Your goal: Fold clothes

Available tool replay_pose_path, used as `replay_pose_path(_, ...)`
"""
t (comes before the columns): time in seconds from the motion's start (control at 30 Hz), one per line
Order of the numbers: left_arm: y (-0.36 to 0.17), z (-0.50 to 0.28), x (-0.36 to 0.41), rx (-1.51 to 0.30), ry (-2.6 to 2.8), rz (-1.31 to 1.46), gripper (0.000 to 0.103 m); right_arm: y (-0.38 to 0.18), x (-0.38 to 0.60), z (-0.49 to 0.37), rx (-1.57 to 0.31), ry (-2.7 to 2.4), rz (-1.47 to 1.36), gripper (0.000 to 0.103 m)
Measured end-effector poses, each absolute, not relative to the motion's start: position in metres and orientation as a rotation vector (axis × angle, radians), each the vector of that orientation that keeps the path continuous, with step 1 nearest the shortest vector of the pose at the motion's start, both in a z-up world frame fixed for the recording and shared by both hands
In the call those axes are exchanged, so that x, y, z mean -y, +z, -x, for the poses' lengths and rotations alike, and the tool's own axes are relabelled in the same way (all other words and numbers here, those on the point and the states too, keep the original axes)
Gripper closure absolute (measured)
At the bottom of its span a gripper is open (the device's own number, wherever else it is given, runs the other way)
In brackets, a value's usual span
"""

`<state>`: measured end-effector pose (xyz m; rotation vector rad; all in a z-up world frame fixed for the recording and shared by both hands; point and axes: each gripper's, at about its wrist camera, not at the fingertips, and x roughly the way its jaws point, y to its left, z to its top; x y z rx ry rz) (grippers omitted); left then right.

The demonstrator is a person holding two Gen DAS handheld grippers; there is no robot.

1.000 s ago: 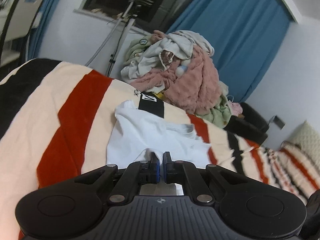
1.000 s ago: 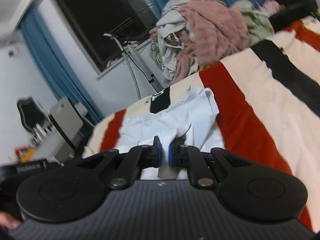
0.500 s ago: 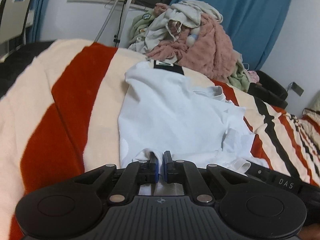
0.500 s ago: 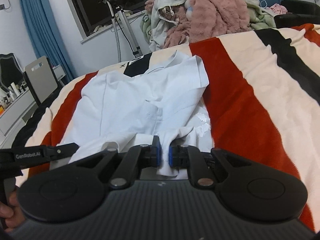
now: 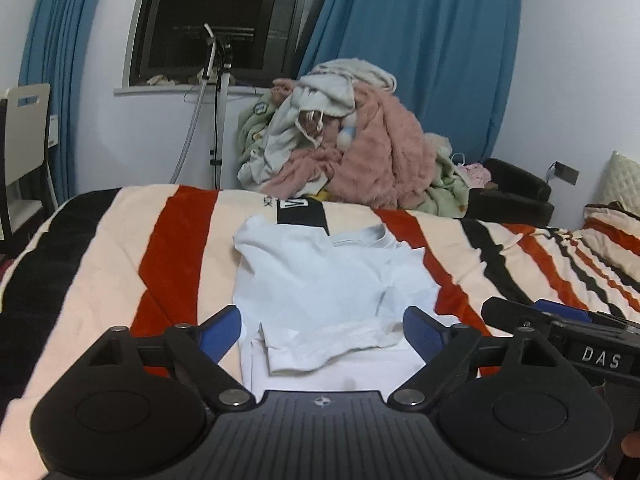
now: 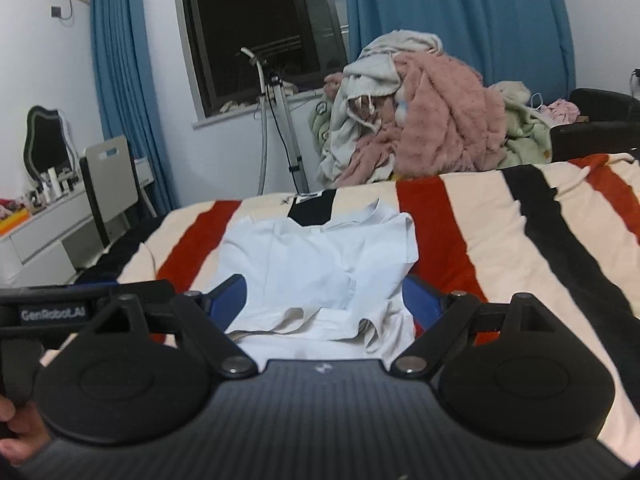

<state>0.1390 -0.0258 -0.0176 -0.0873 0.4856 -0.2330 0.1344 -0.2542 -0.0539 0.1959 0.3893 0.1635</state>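
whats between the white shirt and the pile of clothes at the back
Only bare striped blanket, with its black label patch at the white shirt's collar; the pile of clothes sits beyond. Left wrist view.

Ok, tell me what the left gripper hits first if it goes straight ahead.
Likely the white shirt: the open left gripper points along it, low over the bed. Beyond lies the clothes pile, though depth is unclear.
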Motion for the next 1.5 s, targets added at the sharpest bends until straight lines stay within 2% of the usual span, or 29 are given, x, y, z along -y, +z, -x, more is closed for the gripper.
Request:
replay_pose_path(0.47,-0.015,-0.041,-0.008,-0.515,-0.259,0.224,0.013,-0.032,0.269,-0.036,-0.335,0.112,-0.271,0.017)
replay_pose_path(0.67,-0.056,-0.060,-0.024,-0.754,-0.384,0.602,0.014,-0.065,0.295,-0.048,-0.509,0.178,-0.653,0.016)
replay_pose_path(0.7,-0.068,-0.063,-0.025,-0.795,-0.385,0.655,0.015,-0.075,0.299,-0.052,-0.554,0.194,-0.739,0.021)
replay_pose_path(0.73,-0.080,-0.067,-0.026,-0.836,-0.386,0.708,0.017,-0.087,0.302,-0.055,-0.600,0.208,-0.820,0.029)
replay_pose_path(0.8,-0.104,-0.074,-0.029,-0.917,-0.385,0.812,0.023,-0.108,0.299,-0.060,-0.685,0.227,-0.935,0.030)
replay_pose_path(0.9,-0.126,-0.080,-0.039,-0.914,-0.292,0.911,0.044,-0.134,0.282,-0.067,-0.780,0.253,-1.029,0.031)
replay_pose_path(1.0,-0.133,-0.082,-0.048,-0.859,-0.227,0.969,0.066,-0.153,0.266,-0.073,-0.832,0.248,-1.068,0.038)
replay_pose_path(1.03,-0.134,-0.081,-0.050,-0.844,-0.219,0.980,0.083,-0.158,0.261,-0.075,-0.838,0.238,-1.072,0.043)
replay_pose_path(1.07,-0.135,-0.081,-0.052,-0.830,-0.212,0.990,0.095,-0.162,0.258,-0.076,-0.840,0.223,-1.074,0.051)
replay_pose_path(1.1,-0.135,-0.080,-0.053,-0.821,-0.207,0.995,0.095,-0.165,0.258,-0.077,-0.826,0.196,-1.071,0.055)
replay_pose_path(1.13,-0.136,-0.079,-0.054,-0.812,-0.203,1.000,0.096,-0.167,0.258,-0.078,-0.813,0.170,-1.068,0.065)
replay_pose_path(1.23,-0.129,-0.078,-0.055,-0.787,-0.207,1.015,0.098,-0.167,0.266,-0.076,-0.768,0.098,-1.079,0.082)
replay_pose_path(1.4,-0.123,-0.074,-0.054,-0.745,-0.211,1.029,0.099,-0.161,0.285,-0.069,-0.689,-0.015,-1.108,0.085)
replay_pose_path(1.5,-0.121,-0.072,-0.056,-0.734,-0.218,1.044,0.099,-0.158,0.297,-0.064,-0.643,-0.082,-1.127,0.091)
